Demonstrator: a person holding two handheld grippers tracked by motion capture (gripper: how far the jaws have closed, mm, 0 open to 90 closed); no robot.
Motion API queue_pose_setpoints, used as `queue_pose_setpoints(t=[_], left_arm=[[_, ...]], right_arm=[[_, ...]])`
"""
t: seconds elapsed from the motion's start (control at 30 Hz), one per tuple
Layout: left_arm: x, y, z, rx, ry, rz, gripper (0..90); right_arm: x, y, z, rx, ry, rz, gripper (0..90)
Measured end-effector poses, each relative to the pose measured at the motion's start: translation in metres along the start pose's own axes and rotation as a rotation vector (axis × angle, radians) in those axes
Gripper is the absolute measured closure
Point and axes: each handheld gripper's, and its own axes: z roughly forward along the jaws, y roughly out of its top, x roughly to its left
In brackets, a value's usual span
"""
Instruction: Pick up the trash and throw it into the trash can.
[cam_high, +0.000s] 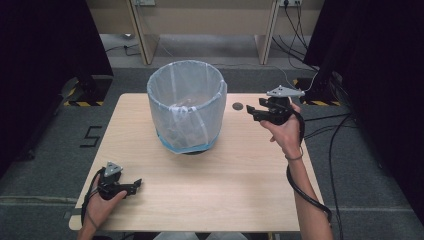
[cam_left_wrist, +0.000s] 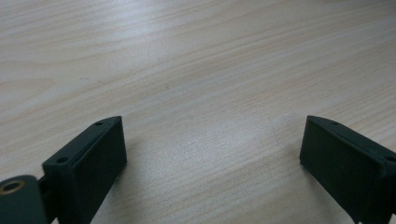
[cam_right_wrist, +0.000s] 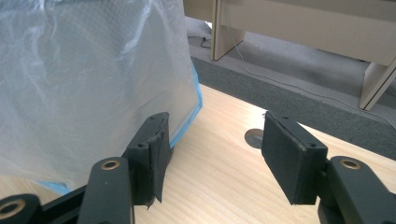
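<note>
Bin (cam_high: 186, 107) lined with a clear bag sits at the bench's (cam_high: 225, 190) far middle. Right gripper (cam_high: 251, 112) hovers just beside it, jaws spread and empty — left gripper (cam_high: 136, 185) rests near the front-left edge, jaws likewise spread over bare wood.

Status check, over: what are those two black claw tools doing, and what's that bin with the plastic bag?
Left gripper open, low over bare wooden table. Right gripper open, empty, beside white-lined round bin. Nothing between them.
</note>
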Motion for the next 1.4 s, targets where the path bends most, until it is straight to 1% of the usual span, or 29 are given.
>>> queue_pose_setpoints(t=[0.2,0.3,0.57,0.6,0.63,0.73,0.77,0.8,0.83,0.87,0.97,1.0,1.07,1.23,1.37,1.4], left_arm=[[0.0,0.0,0.0,-0.001,0.001,0.001,6.3],[0.0,0.0,0.0,-0.002,0.001,0.001,6.3],[0.0,0.0,0.0,0.0,0.001,0.003,6.3],[0.0,0.0,0.0,0.0,0.001,0.003,6.3],[0.0,0.0,0.0,0.0,0.001,0.003,6.3],[0.0,0.0,0.0,0.0,0.002,0.003,6.3],[0.0,0.0,0.0,0.0,0.001,0.003,6.3],[0.0,0.0,0.0,0.0,0.002,0.003,6.3],[0.0,0.0,0.0,0.001,0.001,0.004,6.3],[0.0,0.0,0.0,0.001,0.001,0.004,6.3],[0.0,0.0,0.0,0.001,0.001,0.004,6.3],[0.0,0.0,0.0,0.001,0.001,0.004,6.3],[0.0,0.0,0.0,0.001,0.001,0.004,6.3],[0.0,0.0,0.0,0.001,0.001,0.004,6.3],[0.0,0.0,0.0,0.001,0.001,0.004,6.2],[0.0,0.0,0.0,0.001,0.001,0.004,6.2]], right_arm=[[0.006,-0.011,0.0,0.004,-0.002,-0.013,40.5],[0.009,-0.019,0.002,0.011,0.006,-0.016,40.1],[0.015,-0.03,0.005,0.015,0.008,-0.022,39.8],[0.015,-0.034,0.006,0.017,0.006,-0.032,39.3],[0.015,-0.034,0.006,0.017,0.006,-0.032,39.3],[0.016,-0.043,0.008,0.02,0.013,-0.022,38.5],[0.016,-0.043,0.008,0.02,0.013,-0.022,38.5],[0.017,-0.048,0.008,0.023,0.013,-0.016,38.3],[0.017,-0.048,0.008,0.023,0.013,-0.016,38.3],[0.018,-0.053,0.009,0.024,0.009,-0.02,37.4],[0.019,-0.057,0.01,0.024,0.013,-0.014,36.5],[0.02,-0.062,0.011,0.027,0.019,0.002,35.2],[0.021,-0.064,0.012,0.027,0.018,0.002,35.1],[0.023,-0.075,0.012,0.018,0.016,0.02,34.7],[0.024,-0.081,0.013,0.024,0.017,0.026,34.7],[0.025,-0.085,0.014,0.025,0.014,0.031,34.7]])
